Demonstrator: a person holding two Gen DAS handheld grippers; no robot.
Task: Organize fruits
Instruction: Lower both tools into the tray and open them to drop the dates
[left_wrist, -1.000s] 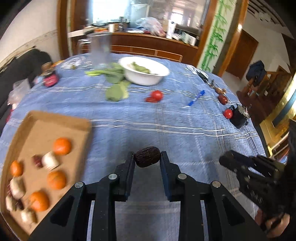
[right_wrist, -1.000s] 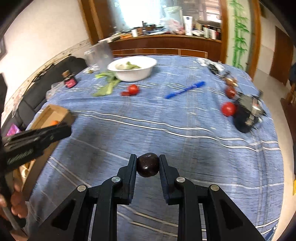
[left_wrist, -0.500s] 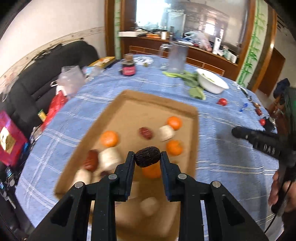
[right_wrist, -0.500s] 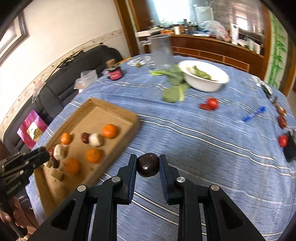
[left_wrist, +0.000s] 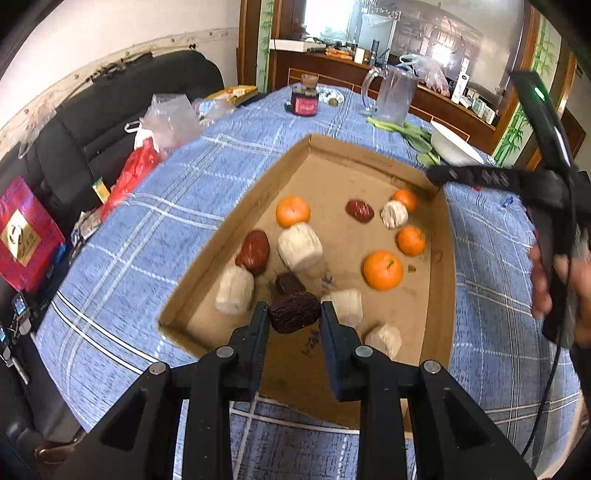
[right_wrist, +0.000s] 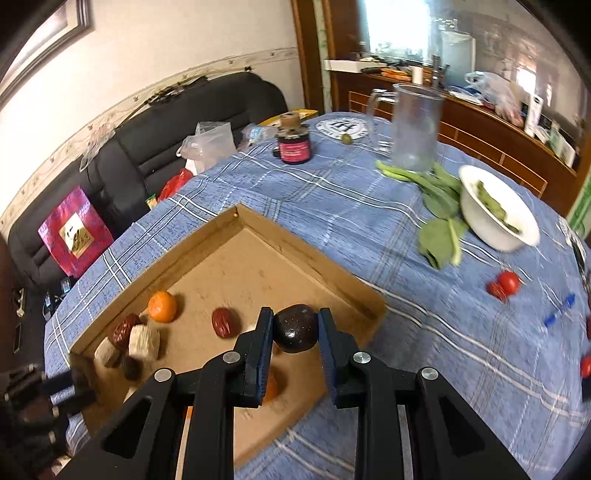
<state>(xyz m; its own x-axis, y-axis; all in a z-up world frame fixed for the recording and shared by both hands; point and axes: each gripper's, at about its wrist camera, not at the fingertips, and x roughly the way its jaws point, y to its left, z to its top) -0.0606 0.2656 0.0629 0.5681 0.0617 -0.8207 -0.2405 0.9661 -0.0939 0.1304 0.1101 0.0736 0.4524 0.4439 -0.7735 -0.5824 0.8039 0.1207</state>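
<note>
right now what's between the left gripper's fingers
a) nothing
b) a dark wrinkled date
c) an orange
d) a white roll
b: in the left wrist view the left gripper is shut on a dark wrinkled date, held above the cardboard tray.

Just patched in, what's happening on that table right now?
A person is sorting fruit into a cardboard tray on the blue tablecloth. The left gripper is shut on a wrinkled dark date, and the right gripper is shut on a smooth dark round fruit; both are above the tray. Oranges, red dates and pale chunks already lie inside.
</note>
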